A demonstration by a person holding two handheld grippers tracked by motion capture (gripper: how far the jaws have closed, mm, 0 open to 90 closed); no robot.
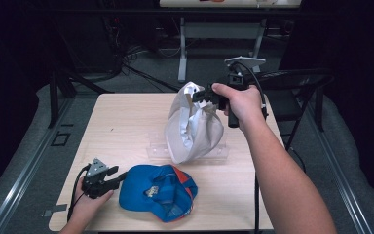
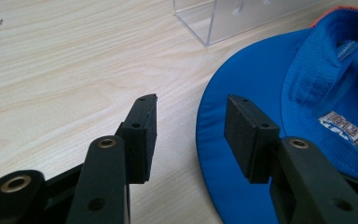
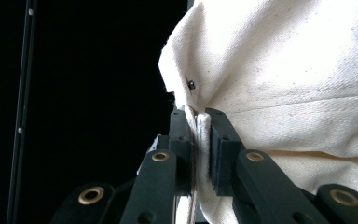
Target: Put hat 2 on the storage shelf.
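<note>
Right gripper point(image 1: 205, 95) fingers clamp white cap point(image 1: 191, 127); left gripper point(image 1: 117, 178) fingers gape beside blue cap's point(image 1: 146, 192) brim.

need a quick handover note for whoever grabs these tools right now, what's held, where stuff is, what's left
Right tool: shut on the cream cap, which it holds raised over the clear stand at mid table.
Left tool: open, low over the table, jaws either side of the blue cap's brim; not gripping.
Blue cap: upside down at the near edge.
Done: cream cap picked up.
Left: probably set it on the stand, then handle the blue cap.
</note>
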